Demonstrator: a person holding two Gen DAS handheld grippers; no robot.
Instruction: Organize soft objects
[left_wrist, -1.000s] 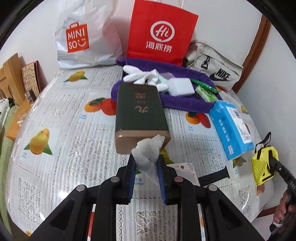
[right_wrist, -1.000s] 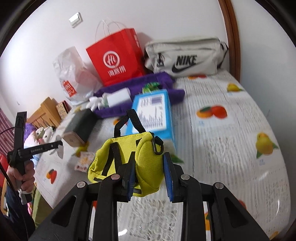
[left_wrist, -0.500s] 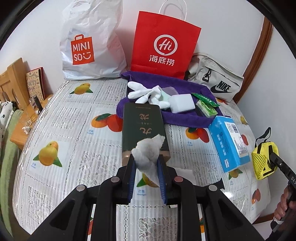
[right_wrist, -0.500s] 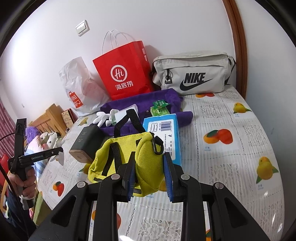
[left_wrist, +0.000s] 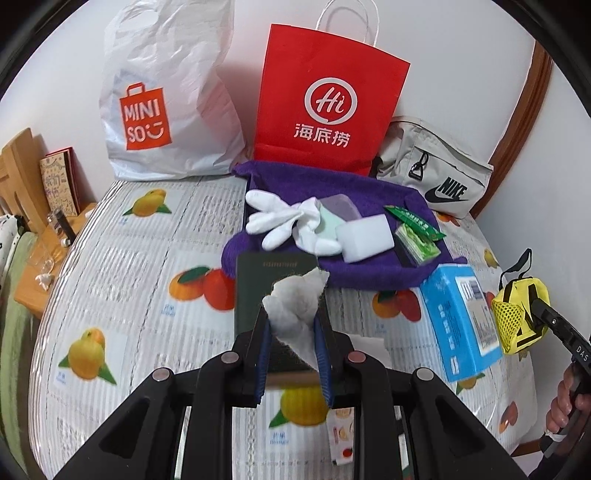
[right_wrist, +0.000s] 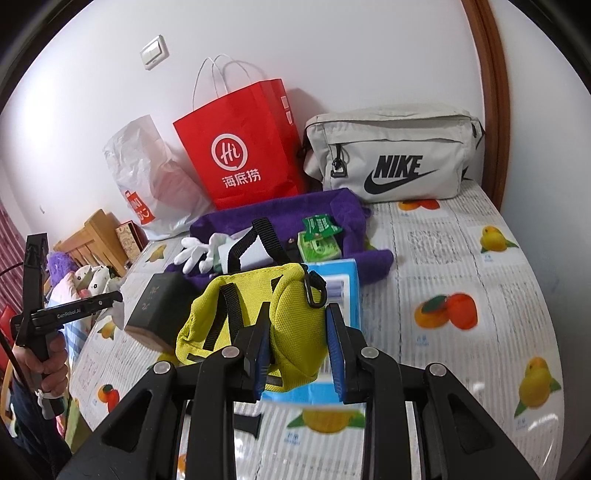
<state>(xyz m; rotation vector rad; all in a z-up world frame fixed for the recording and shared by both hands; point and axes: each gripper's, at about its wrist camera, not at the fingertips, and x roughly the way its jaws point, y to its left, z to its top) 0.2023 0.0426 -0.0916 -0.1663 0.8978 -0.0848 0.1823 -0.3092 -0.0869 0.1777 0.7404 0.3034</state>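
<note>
The crumpled white tissue (left_wrist: 295, 314) sits pinched in the left gripper (left_wrist: 291, 332), above the dark box (left_wrist: 273, 280). It looks light, limp and easily torn, so hold its bunched middle. The right gripper (right_wrist: 299, 343) clamps a soft yellow pouch (right_wrist: 258, 314), seen whole only in the right view; the purple towel (left_wrist: 369, 273) shows best from the left.

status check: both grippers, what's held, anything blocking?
Left gripper shut on white tissue. Right gripper shut on yellow pouch. Dark green box and blue box lie ahead.
</note>
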